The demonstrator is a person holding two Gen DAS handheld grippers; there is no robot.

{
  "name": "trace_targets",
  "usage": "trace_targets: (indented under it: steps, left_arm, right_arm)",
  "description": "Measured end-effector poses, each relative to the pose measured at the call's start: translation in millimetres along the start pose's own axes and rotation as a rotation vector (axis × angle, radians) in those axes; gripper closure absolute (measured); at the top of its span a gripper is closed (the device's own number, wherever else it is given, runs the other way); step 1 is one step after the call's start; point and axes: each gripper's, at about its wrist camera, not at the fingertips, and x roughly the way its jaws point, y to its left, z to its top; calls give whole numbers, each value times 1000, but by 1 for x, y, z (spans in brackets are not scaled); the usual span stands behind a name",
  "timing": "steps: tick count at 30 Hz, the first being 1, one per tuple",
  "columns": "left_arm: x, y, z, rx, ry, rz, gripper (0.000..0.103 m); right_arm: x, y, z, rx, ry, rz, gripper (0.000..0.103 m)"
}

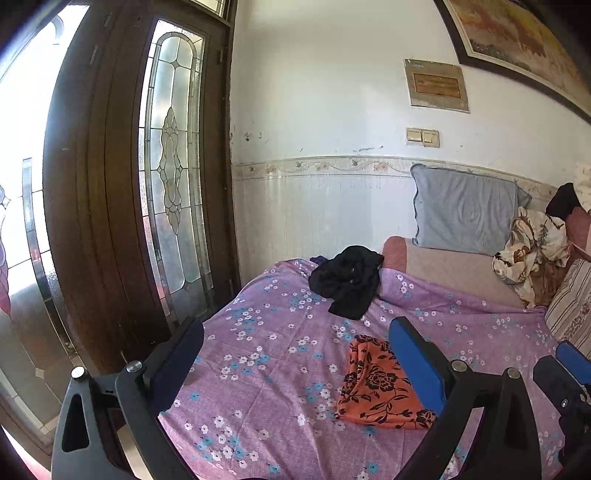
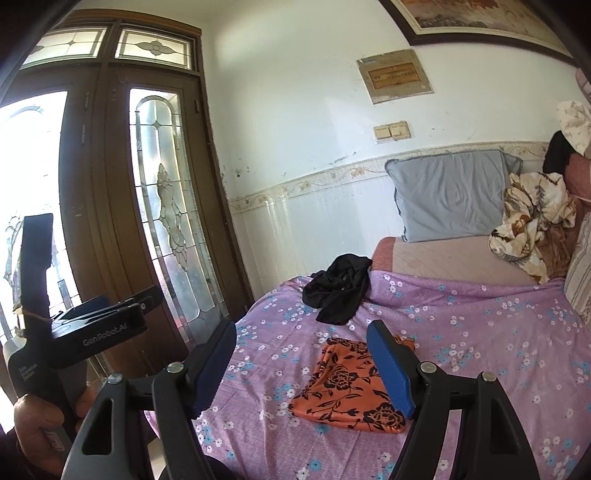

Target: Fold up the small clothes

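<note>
White walls close off the far side of the room, with a brown door of leaded glass to my left and a framed picture high on the right. Below them is the bed, covered by a purple sheet printed with small white and blue flowers.

On that sheet, near the middle, I see an orange cloth with a black flower print, folded flat into a rough rectangle. Further back, by the edge of the sheet where a pinkish mattress shows, a black garment lies crumpled in a heap, well apart from the orange piece. A grey pillow leans against the wall behind it, and a bundle of cream and brown patterned fabric sits to the right of the pillow. A double light switch and a small plaque are fixed on the wall above.

My left gripper is held above the bed with its jaws spread wide and nothing between them; from its camera the orange cloth sits just inside the right-hand finger. My right gripper is likewise wide open and empty, above the near part of the sheet, with the orange cloth showing between its fingers and partly hidden behind the blue one. In the right wrist view I can also see the body of the left gripper off to the side, with my hand wrapped around its handle.
</note>
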Motion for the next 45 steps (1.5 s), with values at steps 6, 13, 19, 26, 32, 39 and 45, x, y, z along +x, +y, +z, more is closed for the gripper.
trace_targets:
  steps: [6,13,19,26,32,39,45]
  left_arm:
    - [-3,2,0,-4,-1,3,3]
    - [-5,2,0,-8,-1,7,3]
    - [-1,0,-2,4,3,12,3]
    - [11,1,2,-10,7,18,3]
    - [30,1,2,-10,19,29,3]
    - [53,1,3,-6,46,46,3]
    - [58,3,2,-3,42,52,3]
  right_arm:
    - [-2,8,1,-9,-11,4,26]
    - [3,4,-1,5,-3,-43,26]
    - [9,-9,-2,70,22,-78,26]
    - [13,-13,12,84,1,-104,24]
    - [27,-9,24,44,-6,-122,21]
    - [50,-5,33,27,-14,-111,21]
    - [60,-2,32,27,-10,-106,21]
